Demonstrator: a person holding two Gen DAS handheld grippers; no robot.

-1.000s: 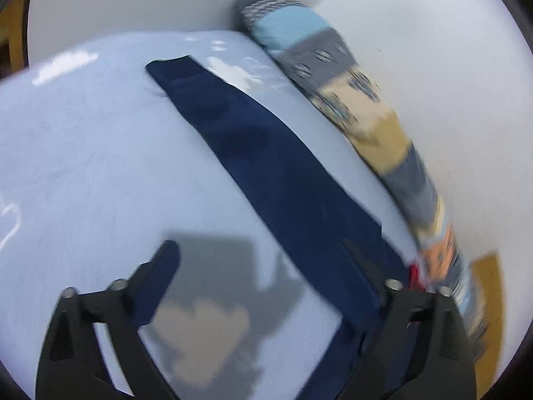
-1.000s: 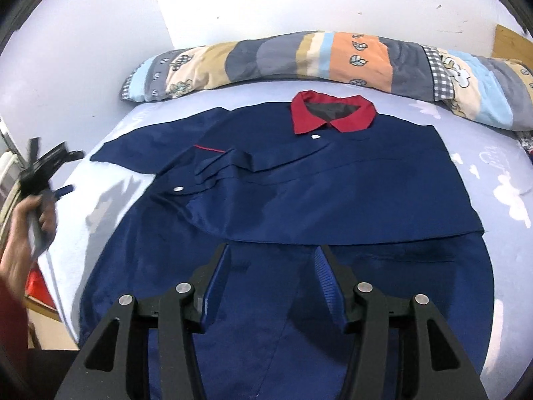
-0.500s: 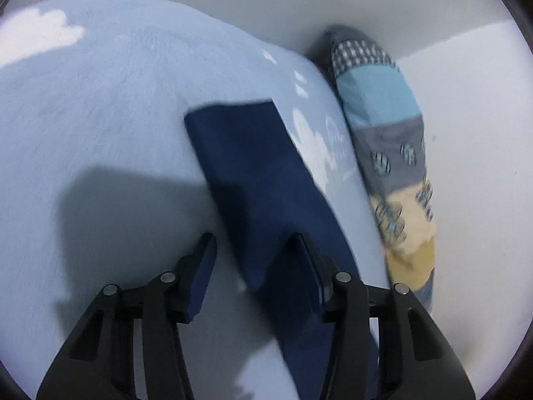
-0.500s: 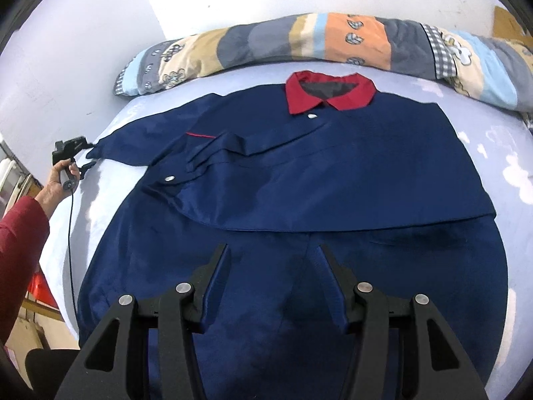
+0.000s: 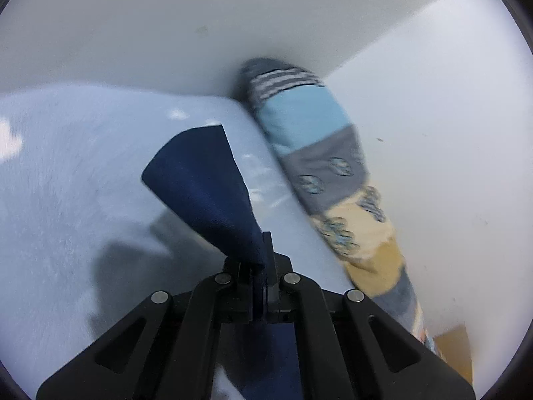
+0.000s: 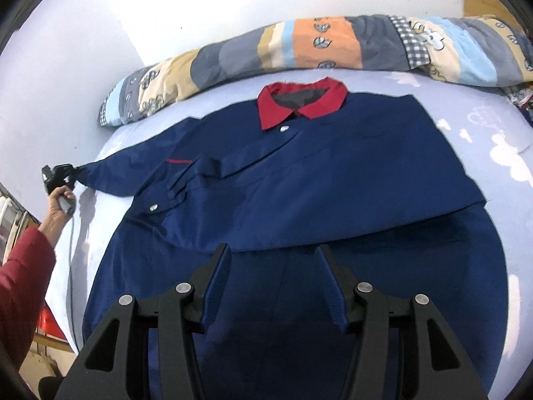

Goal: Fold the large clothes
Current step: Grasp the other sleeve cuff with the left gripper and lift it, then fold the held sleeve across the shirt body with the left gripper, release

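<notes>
Left wrist view: my left gripper has just closed on the sleeve of the navy shirt, spread on the bed. My right gripper hangs open over the near hem. Next, I judge, the sleeve goes right across the chest.

Jacket hem behind right gripper; patchwork bolster motion-blurred

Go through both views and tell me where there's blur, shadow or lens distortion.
Left wrist view: motion blur smears the quilt and sheet; the left gripper, shut on the sleeve, casts a soft shadow. Right wrist view: sharp, but the fisheye bows the jacket and bed; the wall is overexposed.
</notes>
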